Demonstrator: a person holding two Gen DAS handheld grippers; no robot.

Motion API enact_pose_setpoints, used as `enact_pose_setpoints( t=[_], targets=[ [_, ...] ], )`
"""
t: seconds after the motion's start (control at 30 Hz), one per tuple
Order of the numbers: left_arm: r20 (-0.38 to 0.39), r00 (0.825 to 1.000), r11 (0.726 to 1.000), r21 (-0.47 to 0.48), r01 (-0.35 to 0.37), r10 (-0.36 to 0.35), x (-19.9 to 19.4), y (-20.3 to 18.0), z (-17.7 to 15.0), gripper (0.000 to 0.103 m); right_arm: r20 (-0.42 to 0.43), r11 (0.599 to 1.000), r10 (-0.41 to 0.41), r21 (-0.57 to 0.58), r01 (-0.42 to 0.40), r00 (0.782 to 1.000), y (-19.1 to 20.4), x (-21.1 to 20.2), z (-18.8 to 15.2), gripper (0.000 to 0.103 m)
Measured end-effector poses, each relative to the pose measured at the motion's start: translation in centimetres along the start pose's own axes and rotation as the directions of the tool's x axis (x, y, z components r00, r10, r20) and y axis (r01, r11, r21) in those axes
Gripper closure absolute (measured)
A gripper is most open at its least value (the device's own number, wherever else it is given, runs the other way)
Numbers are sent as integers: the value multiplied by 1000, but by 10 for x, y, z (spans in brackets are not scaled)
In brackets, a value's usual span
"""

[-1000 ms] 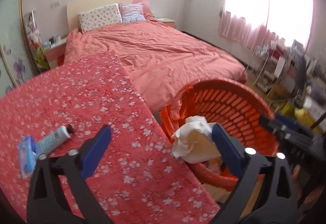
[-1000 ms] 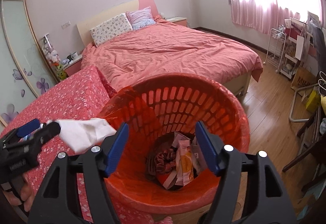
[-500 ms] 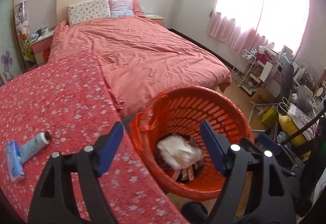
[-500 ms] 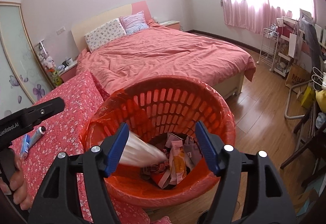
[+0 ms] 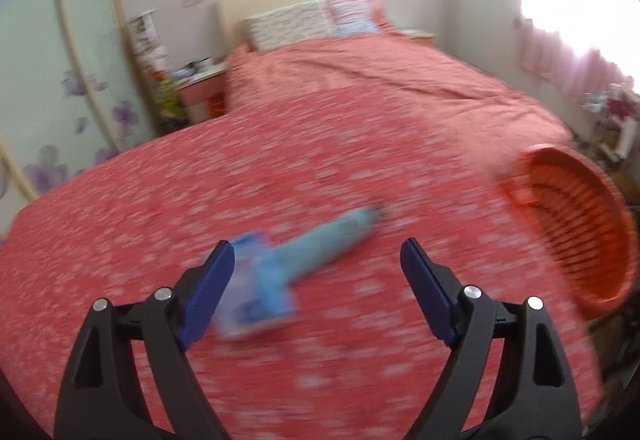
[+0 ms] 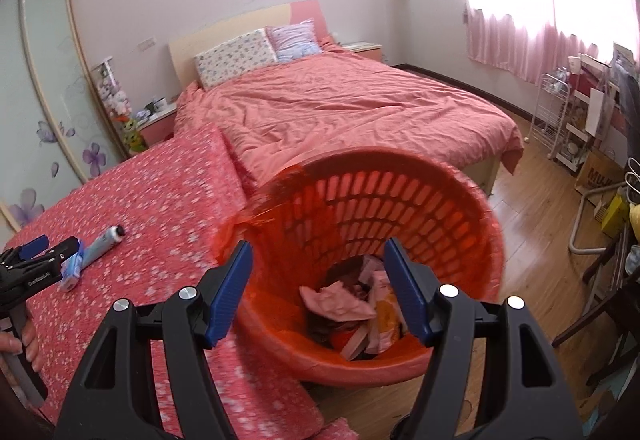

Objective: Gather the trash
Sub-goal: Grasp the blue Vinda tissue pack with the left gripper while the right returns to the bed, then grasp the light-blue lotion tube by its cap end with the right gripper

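A light blue tube (image 5: 320, 246) with a dark cap lies on the red flowered table cover (image 5: 160, 200), its flat blue end (image 5: 260, 304) toward me; the left wrist view is blurred. My left gripper (image 5: 316, 256) is open and empty just above the tube. The tube (image 6: 102, 240) also shows in the right wrist view, with the left gripper (image 6: 44, 248) at its blue end. My right gripper (image 6: 318, 252) is open and empty over the orange basket (image 6: 460, 200), which holds a crumpled tissue (image 6: 336, 298) and wrappers.
A bed with a pink quilt (image 6: 340, 108) stands behind the table. A wire rack (image 6: 560, 120), boxes and chair legs crowd the wooden floor (image 6: 532, 208) at right. A glass wardrobe door (image 6: 44, 100) is at left. The basket (image 5: 576, 224) sits off the table's right edge.
The white tissue has dropped from my left gripper into the basket. My left gripper has swung left from the basket to the tube on the table. My right gripper has barely moved.
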State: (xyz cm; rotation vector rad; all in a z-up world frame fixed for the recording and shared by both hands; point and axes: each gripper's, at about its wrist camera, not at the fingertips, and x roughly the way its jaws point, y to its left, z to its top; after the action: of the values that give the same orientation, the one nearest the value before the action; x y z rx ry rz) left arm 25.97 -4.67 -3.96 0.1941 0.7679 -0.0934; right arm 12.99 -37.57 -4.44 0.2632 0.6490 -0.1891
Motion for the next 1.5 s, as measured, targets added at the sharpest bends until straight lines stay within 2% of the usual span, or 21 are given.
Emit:
enact_pose_setpoints(
  t=[0.1, 0.23, 0.3, 0.37, 0.4, 0.5, 0.6, 0.77, 0.93, 1.07, 1.23, 1.33, 1.47, 1.5],
  targets=[
    [-60, 998, 997, -74, -29, 25, 19, 34, -7, 20, -22, 999, 17, -30, -18, 1000, 19, 2, -6, 36],
    [-126, 991, 985, -170, 22, -44, 41, 55, -13, 22, -45, 997, 37, -68, -40, 998, 45, 4, -12, 36],
    [-142, 987, 982, -181, 52, -79, 48, 57, -15, 34, -53, 995, 48, -86, -52, 997, 57, 4, -14, 36],
    [-155, 985, 984, -172, 48, -76, 53, 57, -17, 43, -60, 992, 58, -105, -64, 997, 69, 5, -14, 36],
    [-148, 988, 988, -155, 26, -49, 53, 57, -17, 46, -62, 991, 61, -112, -68, 996, 74, 4, -15, 36],
    [-159, 987, 986, -168, 11, -38, 51, 66, -20, 51, -72, 986, 78, -144, -88, 994, 93, 6, -17, 36],
    [-175, 984, 984, -173, -40, 10, 46, 93, -28, 51, -89, 977, 100, -179, -114, 991, 115, 11, -18, 36],
    [-179, 974, 975, -147, -164, 137, 37, 146, -46, 50, -126, 957, 134, -241, -162, 983, 164, 35, -16, 38],
    [-159, 981, 972, -190, -138, 109, 32, 170, -53, 47, -167, 956, 154, -223, -189, 974, 200, 67, 3, 52],
    [-158, 984, 969, -218, -113, 80, 27, 174, -59, 47, -172, 964, 88, -232, -127, 981, 221, 95, 24, 54],
    [-159, 986, 964, -251, -88, 49, 35, 180, -57, 44, -254, 960, 16, -265, -86, 967, 227, 126, 25, 55],
    [-159, 986, 965, -249, -86, 47, 33, 180, -58, 44, -293, 947, 33, -296, -124, 956, 227, 119, 13, 57],
    [-158, 987, 965, -251, -80, 41, 34, 180, -59, 42, -371, 917, 130, -308, -254, 919, 228, 93, -2, 57],
    [-158, 987, 965, -250, -80, 41, 35, 181, -59, 42, -357, 909, 146, -319, -267, 923, 229, 82, -5, 57]
  ],
)
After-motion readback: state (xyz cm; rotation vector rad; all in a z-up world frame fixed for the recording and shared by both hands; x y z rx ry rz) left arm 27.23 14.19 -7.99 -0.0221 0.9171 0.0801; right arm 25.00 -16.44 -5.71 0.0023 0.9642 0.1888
